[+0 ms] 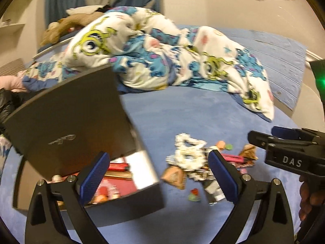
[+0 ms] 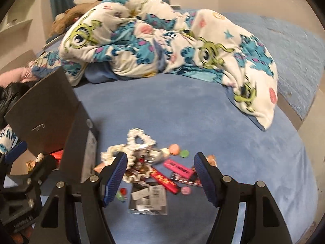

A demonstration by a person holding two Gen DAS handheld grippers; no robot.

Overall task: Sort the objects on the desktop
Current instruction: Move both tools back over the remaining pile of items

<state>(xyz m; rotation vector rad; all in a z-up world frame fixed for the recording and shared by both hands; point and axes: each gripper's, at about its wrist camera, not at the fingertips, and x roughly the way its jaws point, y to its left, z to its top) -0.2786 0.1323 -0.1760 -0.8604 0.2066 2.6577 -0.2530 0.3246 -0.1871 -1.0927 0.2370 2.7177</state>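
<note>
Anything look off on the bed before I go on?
The small items lie in a jumbled heap on the blue bedcover, overlapping, right of the open black box. A clear packet has slid out nearest the camera. Nothing looks broken.

Blue bed [image 2: 193,109] carries it all: crumpled cartoon blanket [image 2: 162,40] up at twelve o'clock, open black box [image 2: 67,134] at nine, and dead centre a pile with white scrunchie [image 2: 140,140], pink marker [image 2: 179,167], small packets [image 2: 148,201].

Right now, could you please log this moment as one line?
left gripper: open | right gripper: open | box: lid up | pile: on bed
</note>
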